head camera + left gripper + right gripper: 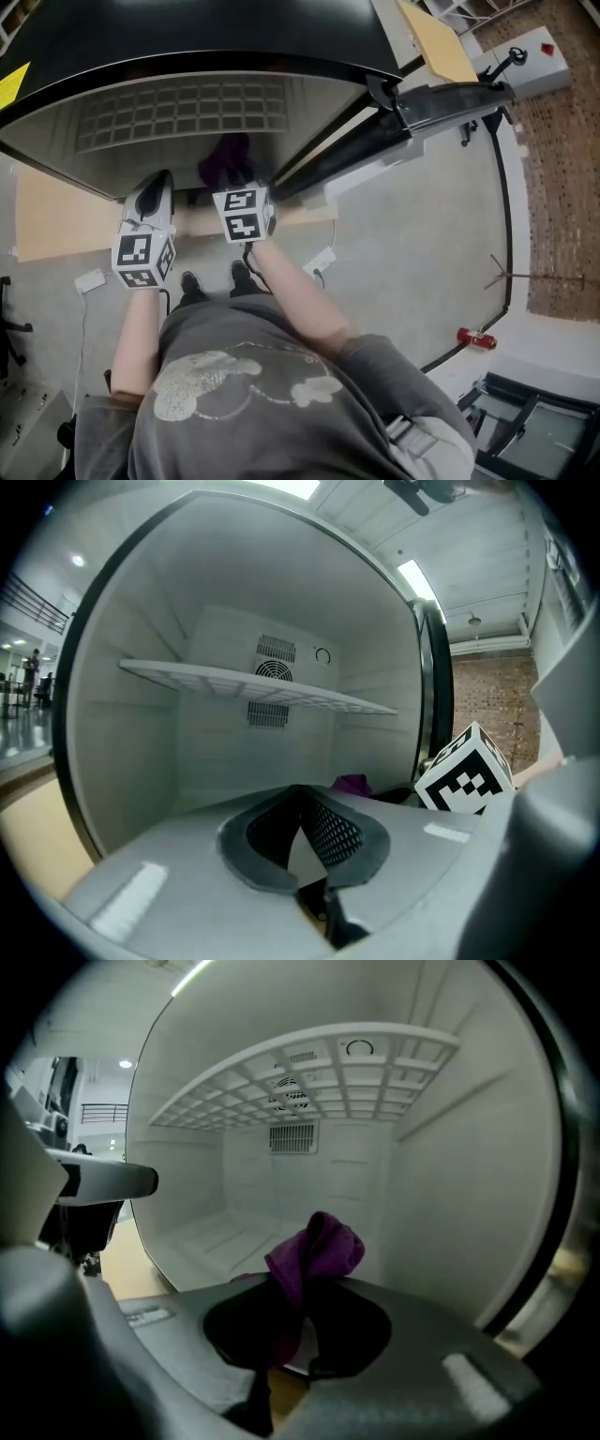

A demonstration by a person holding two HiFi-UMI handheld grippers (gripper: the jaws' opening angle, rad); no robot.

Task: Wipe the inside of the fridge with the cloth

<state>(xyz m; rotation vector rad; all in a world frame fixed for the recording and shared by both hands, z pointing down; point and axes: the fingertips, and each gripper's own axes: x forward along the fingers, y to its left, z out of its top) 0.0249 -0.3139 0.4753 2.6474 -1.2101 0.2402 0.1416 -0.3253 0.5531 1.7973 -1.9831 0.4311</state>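
The fridge (187, 37) stands with its door (441, 94) swung open to the right; its white interior (216, 742) holds one wire shelf (253, 682). My right gripper (300, 1288) is shut on the purple cloth (314, 1255), which bunches up above the jaws at the fridge's mouth, over its floor (216, 1232). In the head view the cloth (225, 159) shows just ahead of the right gripper (239, 187). My left gripper (302, 803) is shut with nothing in it and points into the fridge from the left (155, 192). The cloth (353, 784) lies to its right.
A vent grille (293, 1135) sits on the back wall under the shelf (309, 1082). The fridge rests on a wooden board (56, 220). On the floor lie two white adapters (91, 279) (320, 261) and a red canister (476, 338). The person's feet (214, 281) stand close to the fridge.
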